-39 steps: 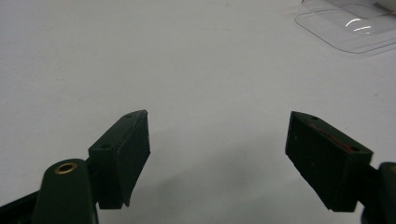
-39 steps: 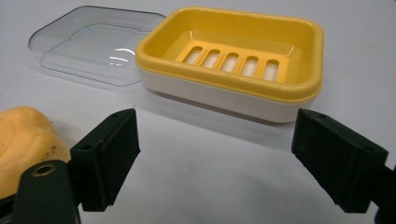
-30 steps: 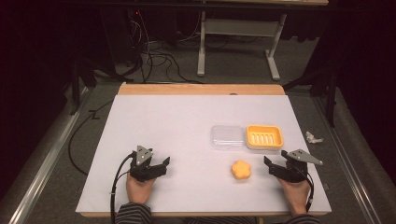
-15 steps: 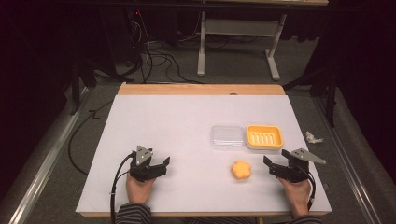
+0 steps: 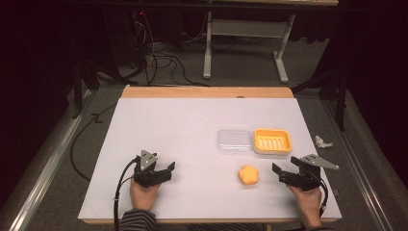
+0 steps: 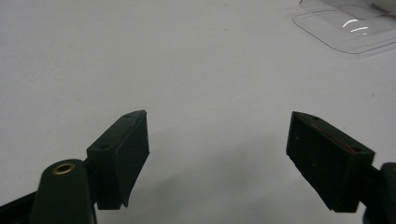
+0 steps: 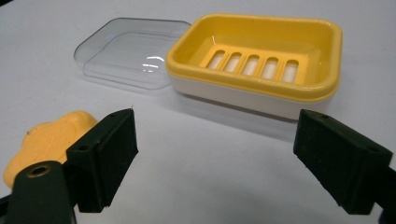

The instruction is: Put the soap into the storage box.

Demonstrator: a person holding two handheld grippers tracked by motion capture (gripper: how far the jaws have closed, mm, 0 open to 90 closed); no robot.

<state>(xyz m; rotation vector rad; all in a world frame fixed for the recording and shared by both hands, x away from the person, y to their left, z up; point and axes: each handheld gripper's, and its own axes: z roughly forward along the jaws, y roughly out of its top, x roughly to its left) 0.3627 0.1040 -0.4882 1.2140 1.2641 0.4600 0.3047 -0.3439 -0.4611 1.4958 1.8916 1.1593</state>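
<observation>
Fingers of the right gripper (image 7: 215, 158) just opened, near orange soap (image 7: 44, 140).

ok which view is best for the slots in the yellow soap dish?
Right gripper view: the soap dish sits close, its five drain slots distinct. The high view shows the dish small, slots faint. The left gripper view catches a corner of the clear lid beside it.

One yellow soap dish (image 5: 272, 141) stands on the desk (image 5: 183, 125). One clear lid (image 5: 234, 140) lies just beside the dish, touching its side. One orange flower-shaped soap (image 5: 248, 175) lies near the dish, toward the person. Two grippers: left gripper (image 5: 163, 169) and right gripper (image 5: 278, 171). One crumpled white scrap (image 5: 321, 142) lies off the desk beside the dish.
</observation>
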